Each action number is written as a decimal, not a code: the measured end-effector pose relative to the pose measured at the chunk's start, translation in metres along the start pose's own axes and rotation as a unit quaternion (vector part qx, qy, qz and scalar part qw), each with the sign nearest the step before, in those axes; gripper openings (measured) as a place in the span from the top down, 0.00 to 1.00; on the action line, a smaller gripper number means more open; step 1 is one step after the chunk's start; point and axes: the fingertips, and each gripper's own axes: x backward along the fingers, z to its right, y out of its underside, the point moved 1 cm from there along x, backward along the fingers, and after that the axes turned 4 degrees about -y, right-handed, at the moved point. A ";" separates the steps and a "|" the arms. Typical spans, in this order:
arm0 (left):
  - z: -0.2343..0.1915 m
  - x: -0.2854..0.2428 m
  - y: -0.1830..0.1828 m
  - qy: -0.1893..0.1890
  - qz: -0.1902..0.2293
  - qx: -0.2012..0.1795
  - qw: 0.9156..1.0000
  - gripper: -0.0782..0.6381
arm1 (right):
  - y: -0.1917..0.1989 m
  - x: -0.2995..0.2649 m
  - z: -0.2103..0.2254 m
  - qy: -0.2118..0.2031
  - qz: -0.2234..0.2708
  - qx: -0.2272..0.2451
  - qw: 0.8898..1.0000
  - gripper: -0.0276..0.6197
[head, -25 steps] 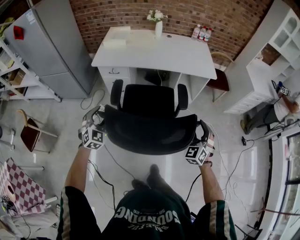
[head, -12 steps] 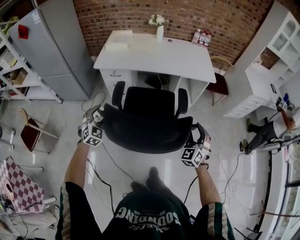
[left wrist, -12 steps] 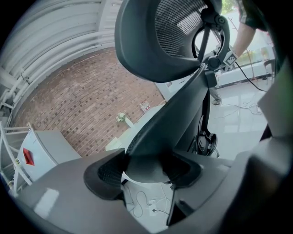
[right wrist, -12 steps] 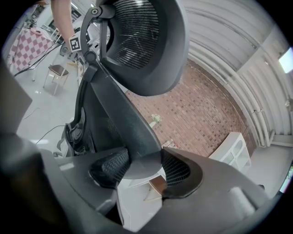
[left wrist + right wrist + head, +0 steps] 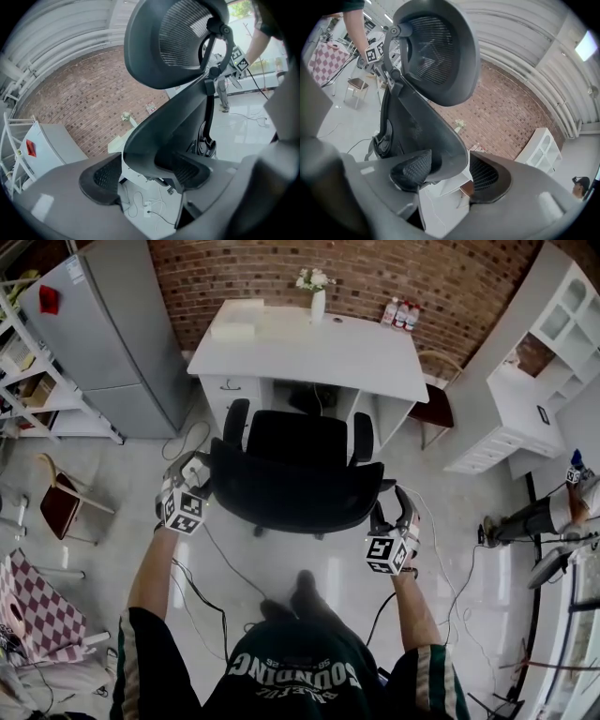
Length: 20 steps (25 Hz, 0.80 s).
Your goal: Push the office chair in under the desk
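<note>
The black office chair [image 5: 298, 491] faces the white desk [image 5: 366, 354], its seat at the desk's opening and its armrests just outside it. My left gripper [image 5: 199, 471] is at the backrest's left edge and my right gripper [image 5: 390, 510] at its right edge. In the left gripper view the backrest's rim [image 5: 140, 140] lies between the jaws of the left gripper [image 5: 145, 177]; they are opening, and the left pad [image 5: 101, 177] stands off the rim. In the right gripper view the rim [image 5: 447, 154] sits between the right gripper's [image 5: 450, 177] jaws, which are opening too.
A grey fridge [image 5: 98, 334] stands left of the desk, a wooden chair [image 5: 60, 499] near it. A brown chair [image 5: 437, 401] and white shelves [image 5: 525, 381] are to the right. A vase [image 5: 317, 294] and bottles [image 5: 401, 307] stand on the desk. Cables [image 5: 192, 589] trail on the floor.
The chair's backrest has moved a little toward the desk, and both grippers went with it. The jaws of both grippers now stand wider round the rim.
</note>
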 end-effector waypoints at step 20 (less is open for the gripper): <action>0.060 0.160 -0.024 -0.060 0.061 0.188 0.978 0.88 | -0.025 0.116 -0.015 -0.031 0.043 -0.188 0.981 0.96</action>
